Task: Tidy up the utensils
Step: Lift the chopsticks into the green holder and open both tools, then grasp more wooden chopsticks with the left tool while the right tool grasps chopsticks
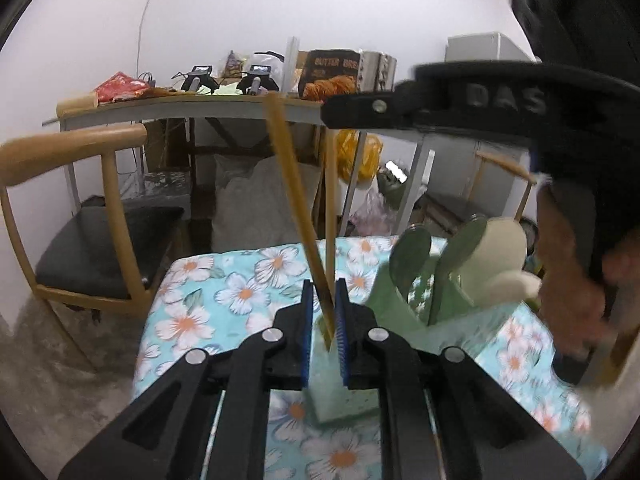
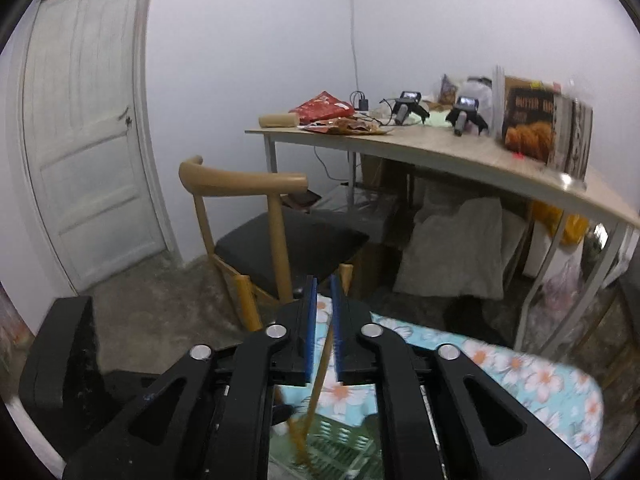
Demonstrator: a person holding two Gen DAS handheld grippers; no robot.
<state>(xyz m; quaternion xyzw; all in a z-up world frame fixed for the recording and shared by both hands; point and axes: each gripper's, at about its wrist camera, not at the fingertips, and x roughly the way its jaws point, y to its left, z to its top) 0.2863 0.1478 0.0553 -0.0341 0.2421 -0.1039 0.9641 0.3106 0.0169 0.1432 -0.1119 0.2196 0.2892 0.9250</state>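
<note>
The left gripper (image 1: 325, 316) has its blue pads slightly parted around 2 wooden chopsticks (image 1: 294, 200), which stand between them, their tips down in a pale green utensil holder (image 1: 340, 396); no firm pinch shows. The right gripper (image 2: 324, 332) is likewise barely spread, 1 chopstick (image 2: 320, 372) slanting loosely through its gap. Risk: with the jaws slack, a chopstick could tip out onto the floral tablecloth (image 1: 224, 292). The holder's next compartment holds green spoons (image 1: 412, 256).
</note>
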